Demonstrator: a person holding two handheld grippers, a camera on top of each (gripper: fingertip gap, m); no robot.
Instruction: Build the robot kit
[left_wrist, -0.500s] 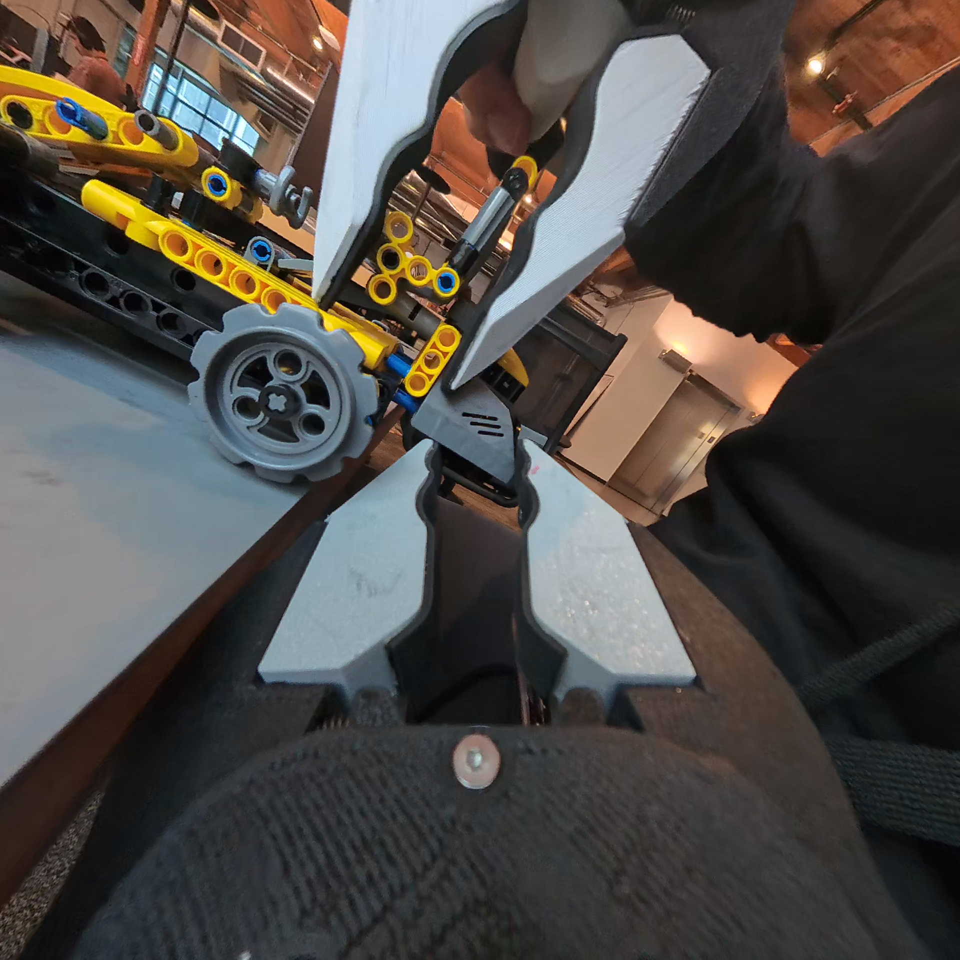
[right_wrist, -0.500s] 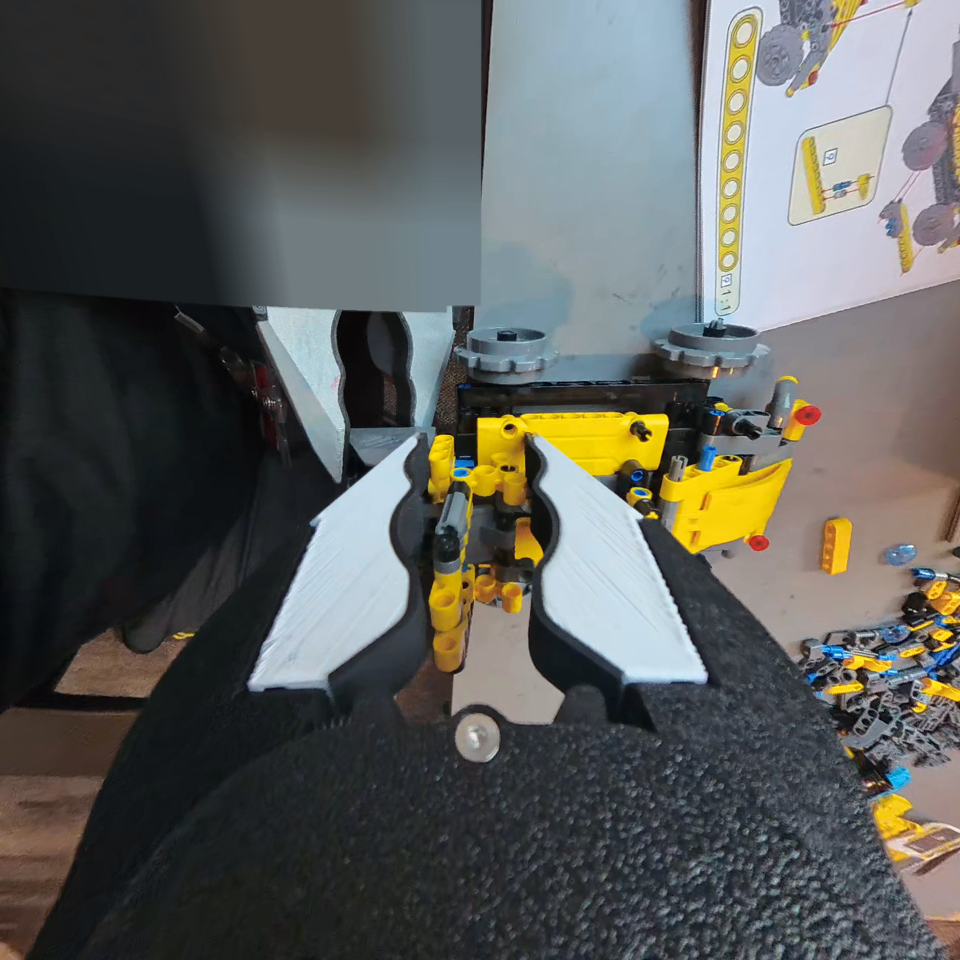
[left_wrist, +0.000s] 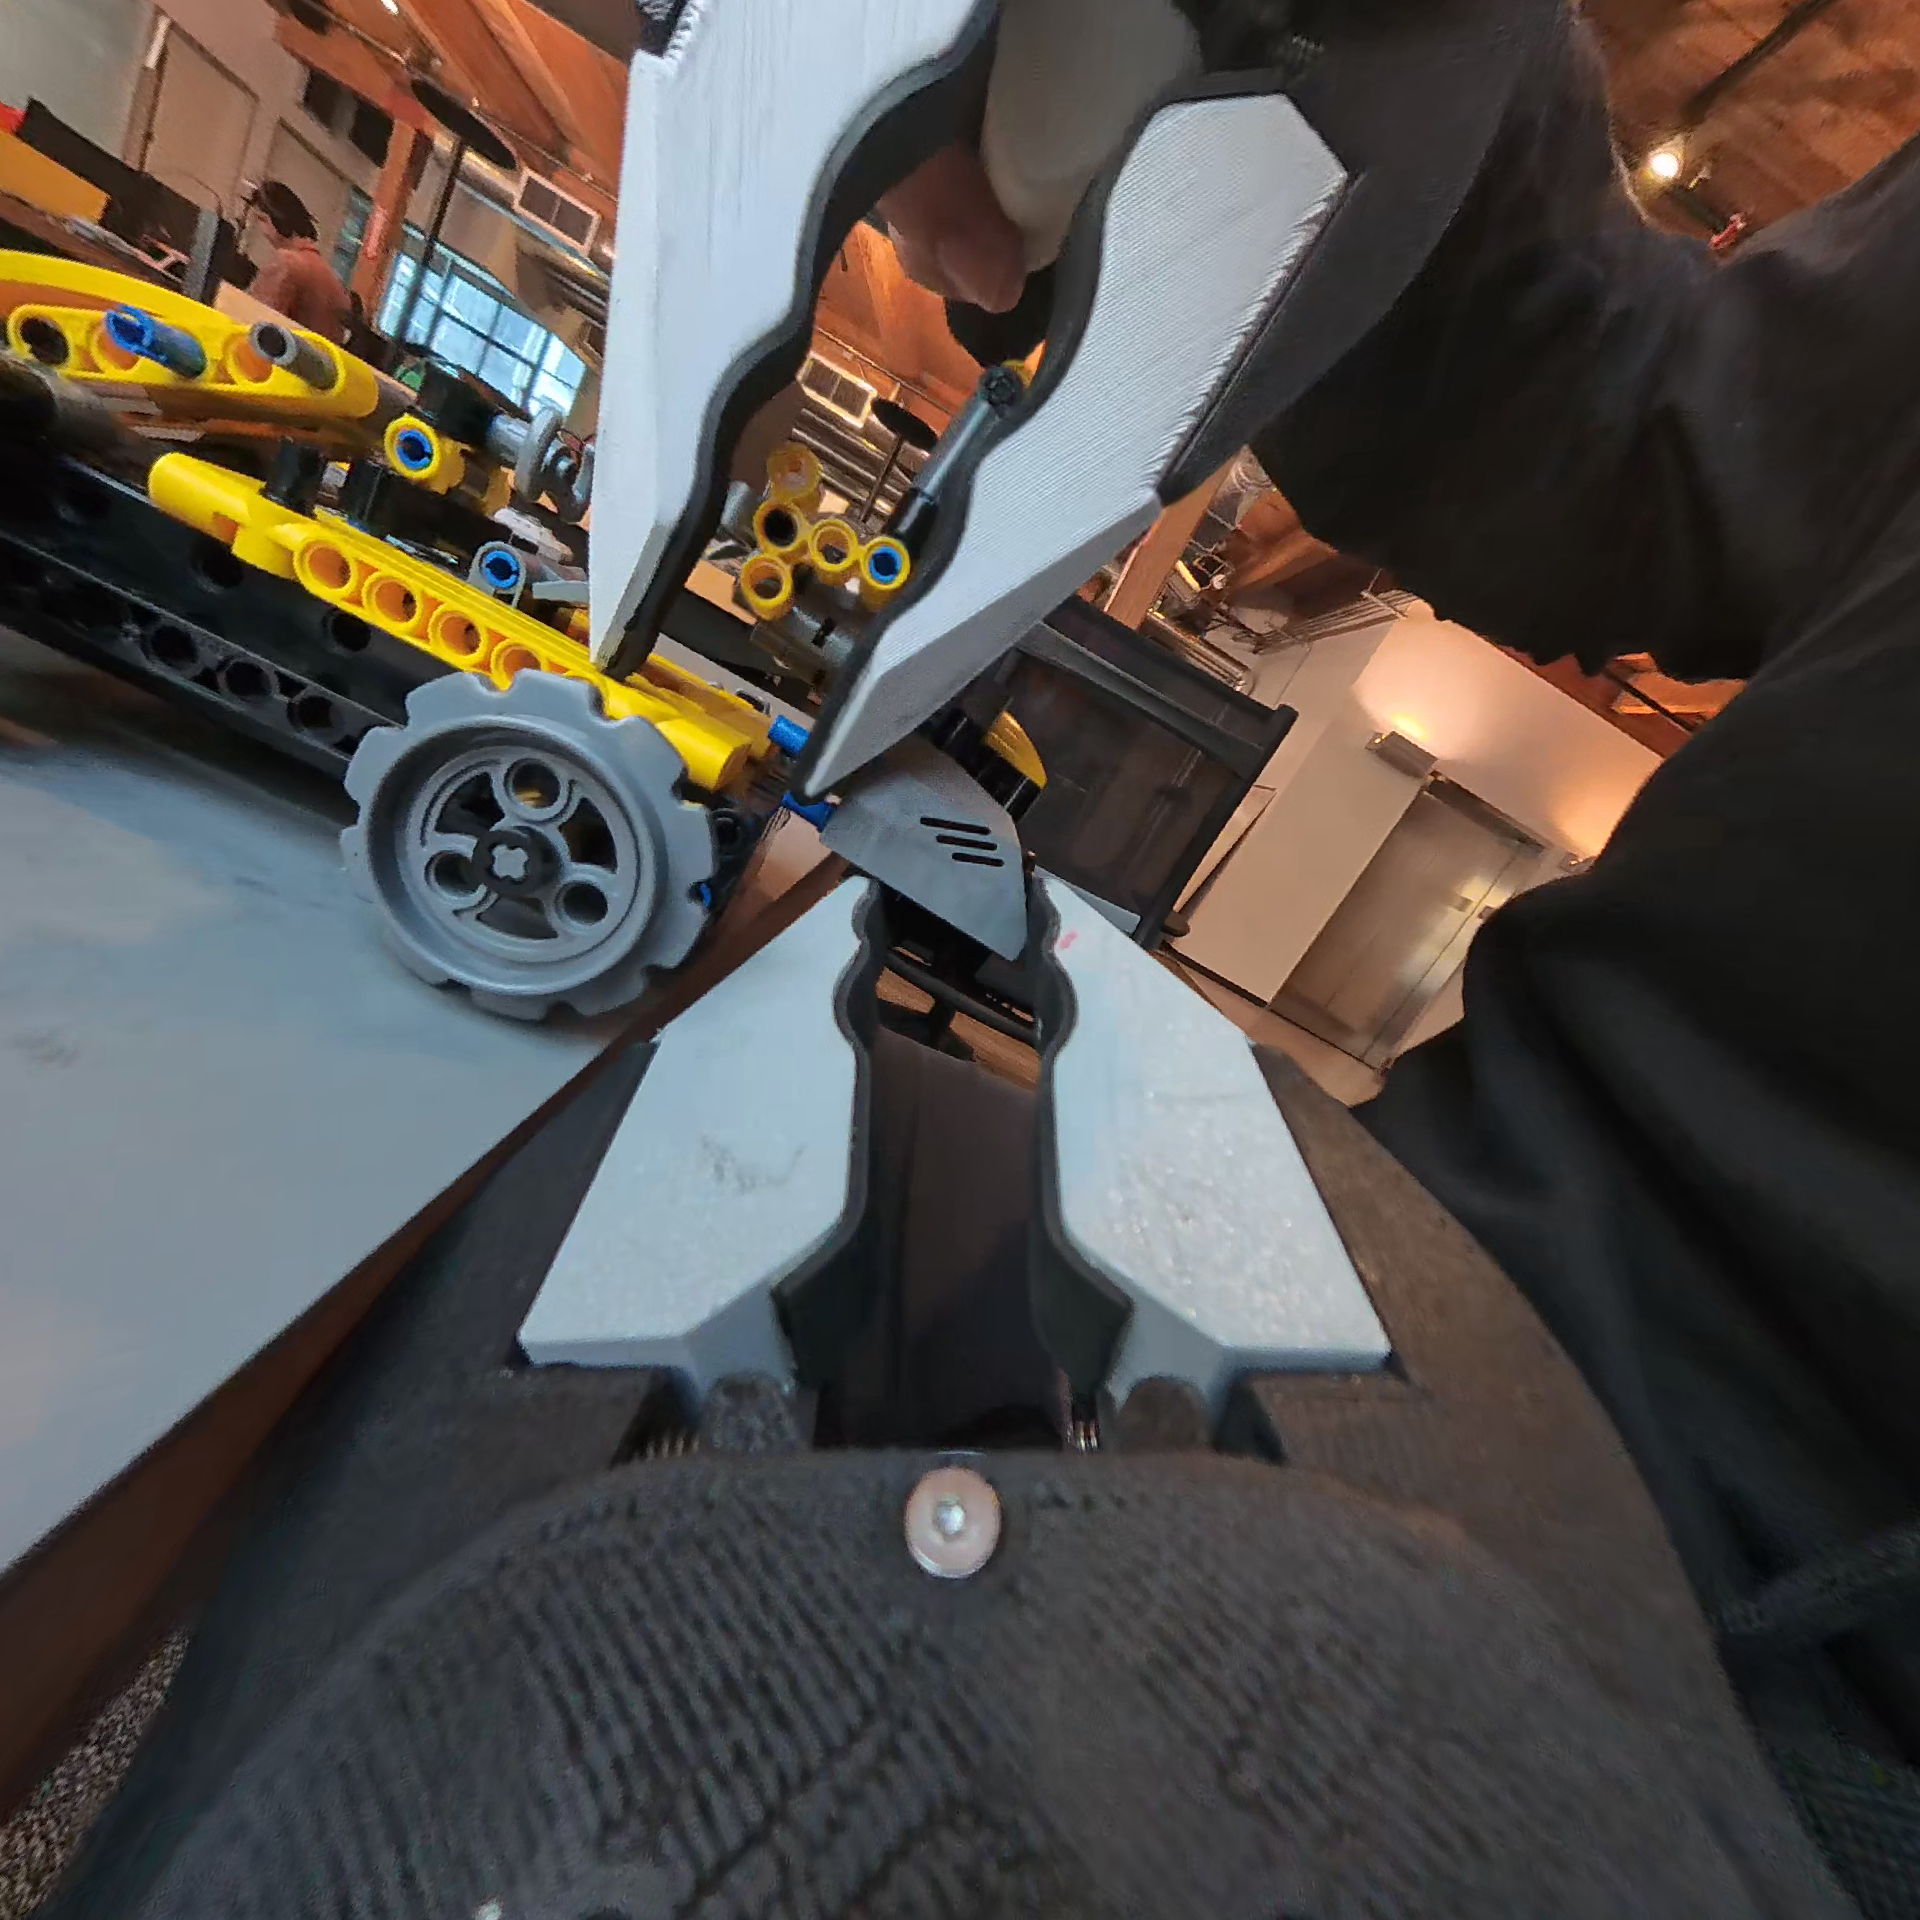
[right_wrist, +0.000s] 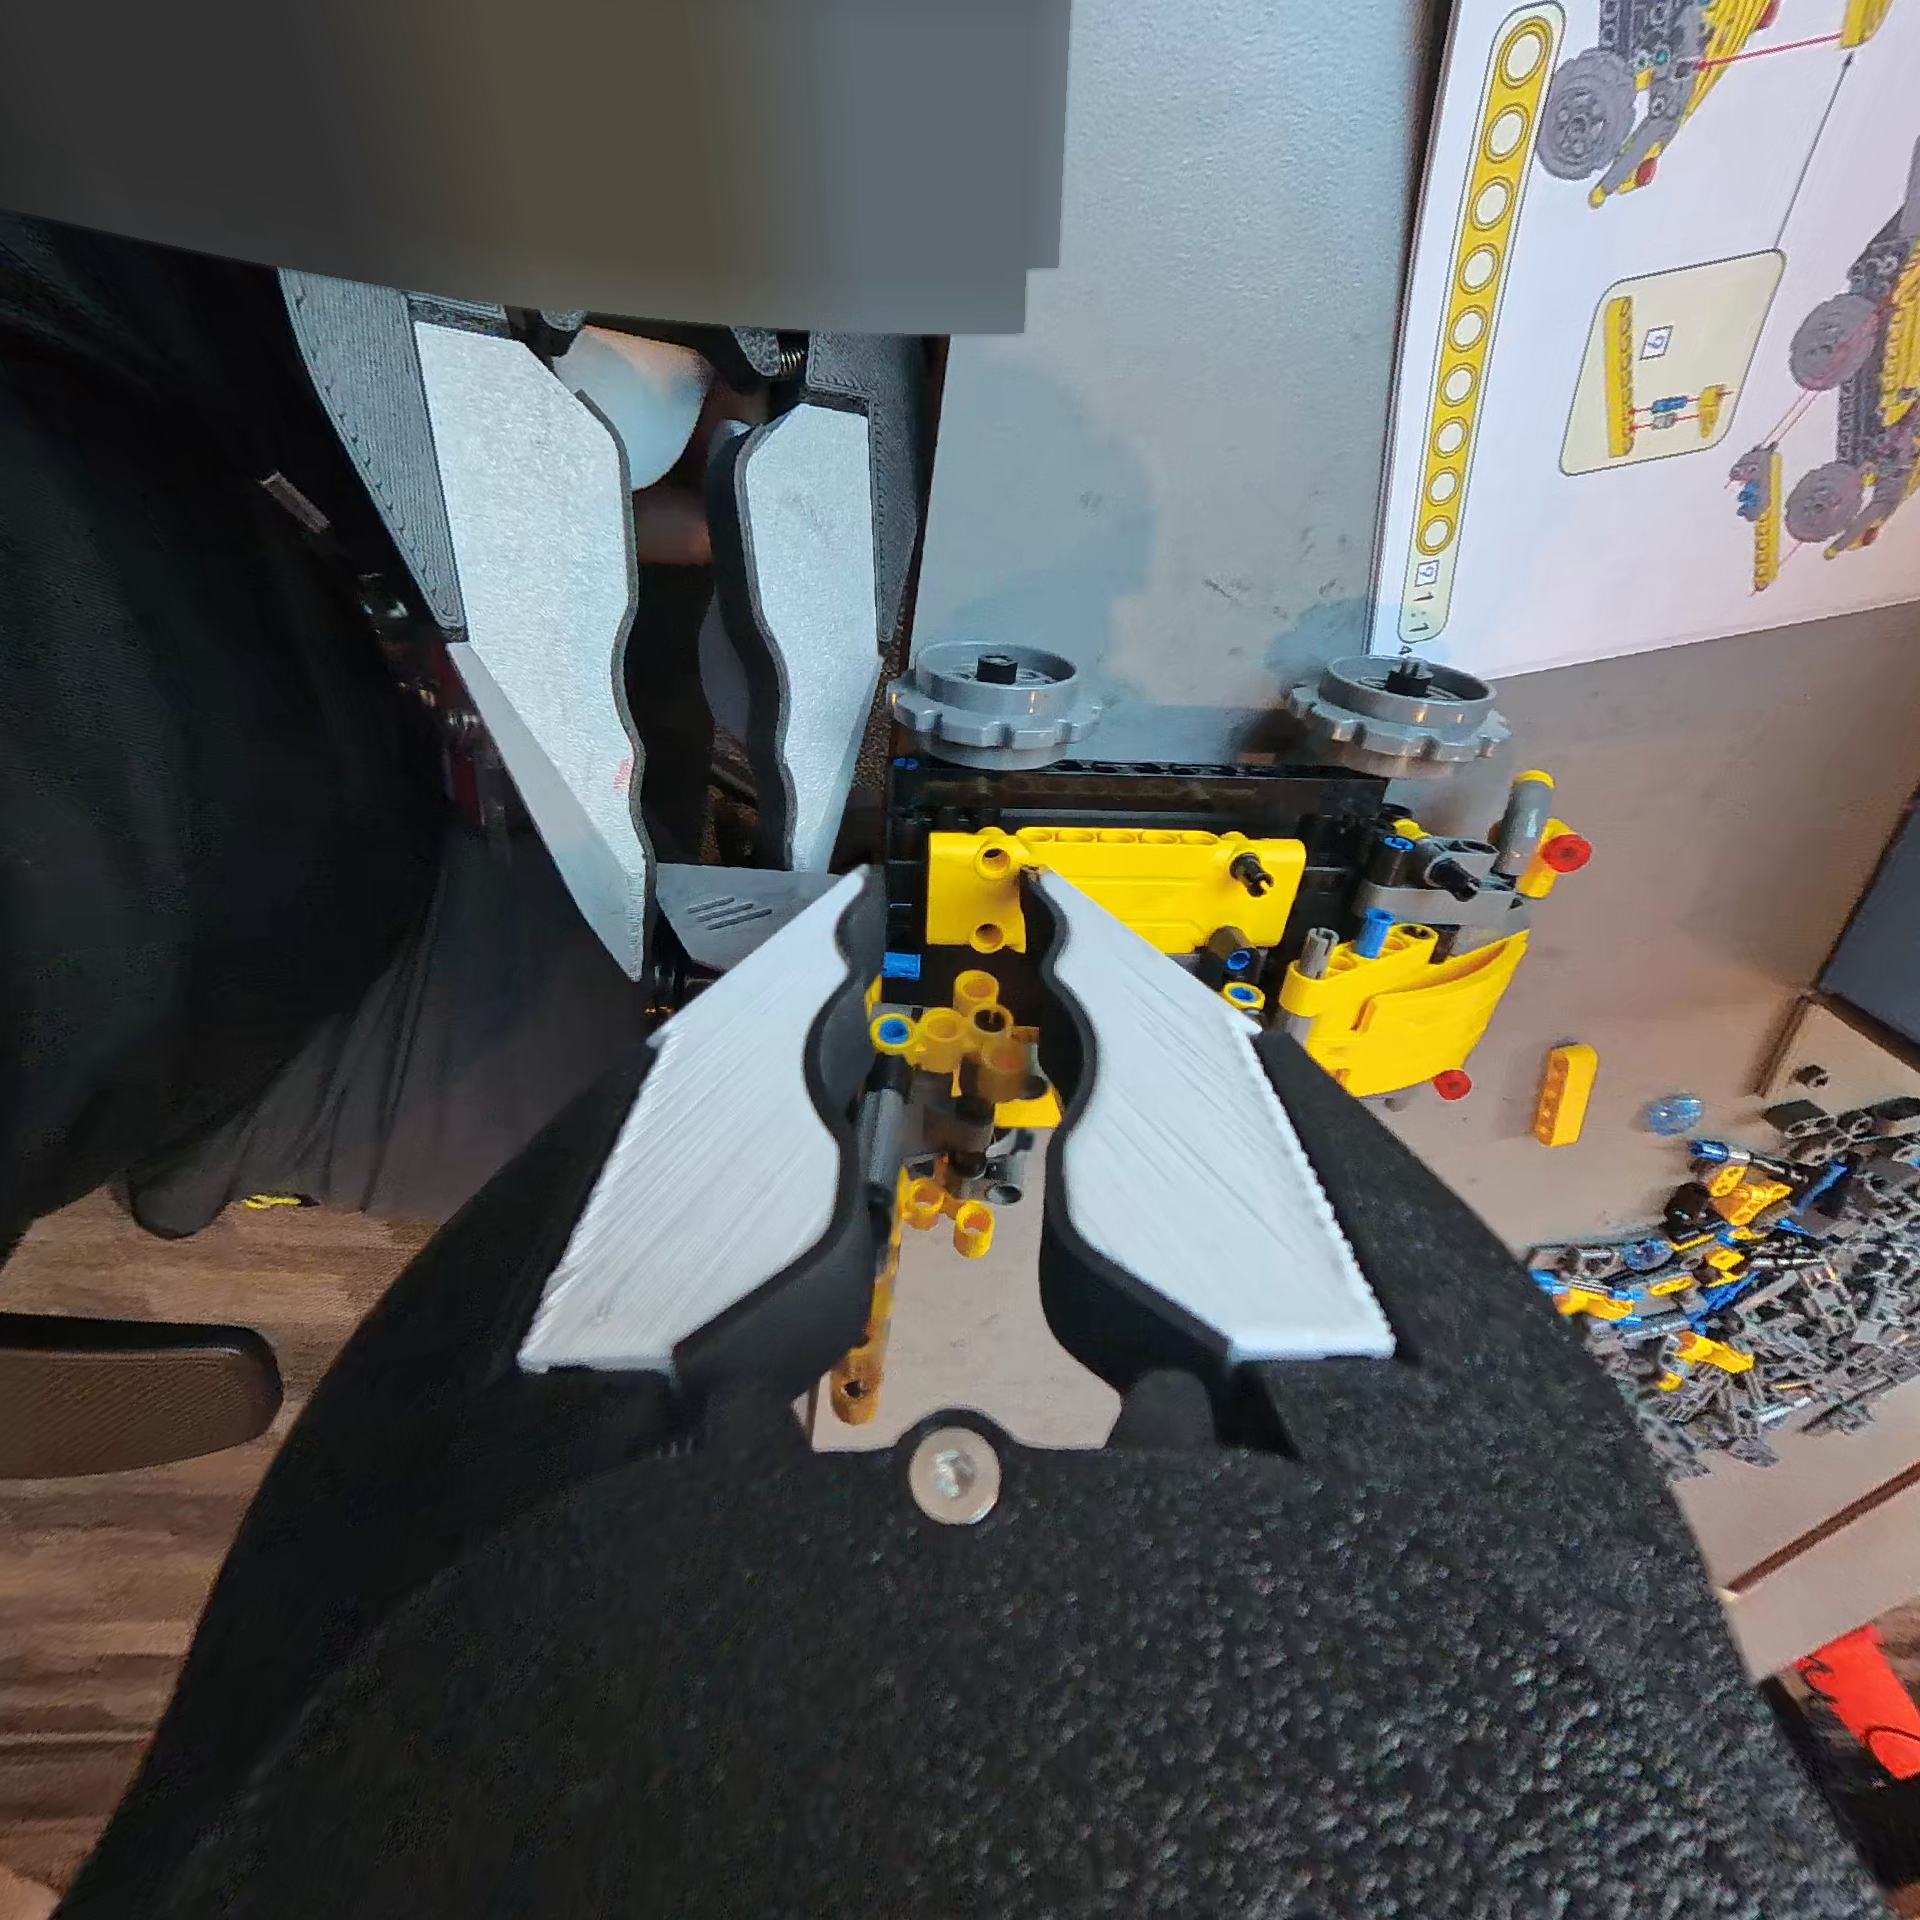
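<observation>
A yellow-and-black brick vehicle model (left_wrist: 416, 603) with grey toothed wheels (left_wrist: 520, 852) lies at the table's edge; it also shows in the right wrist view (right_wrist: 1112, 883). My left gripper (left_wrist: 951, 894) is shut on a grey slotted panel (left_wrist: 925, 862) at the model's end, off the table's edge. My right gripper (right_wrist: 945, 883) comes down from above and is shut around a yellow-and-grey sub-assembly (right_wrist: 956, 1049) with a black-and-grey rod, right against the model. In the left wrist view the right gripper (left_wrist: 717, 717) hangs just over the panel. The left gripper (right_wrist: 727, 920) also shows in the right wrist view.
The grey table (right_wrist: 1195, 416) carries an open instruction booklet (right_wrist: 1662, 364) at the back right. A pile of loose pieces (right_wrist: 1745, 1278) and a single yellow beam (right_wrist: 1564, 1091) lie to the right. A person's dark clothing (left_wrist: 1662, 935) fills the space beside the table edge.
My right gripper has shifted slightly toward the model with the sub-assembly still between its fingers. The left gripper shows more fully in the right wrist view and stays on the grey panel.
</observation>
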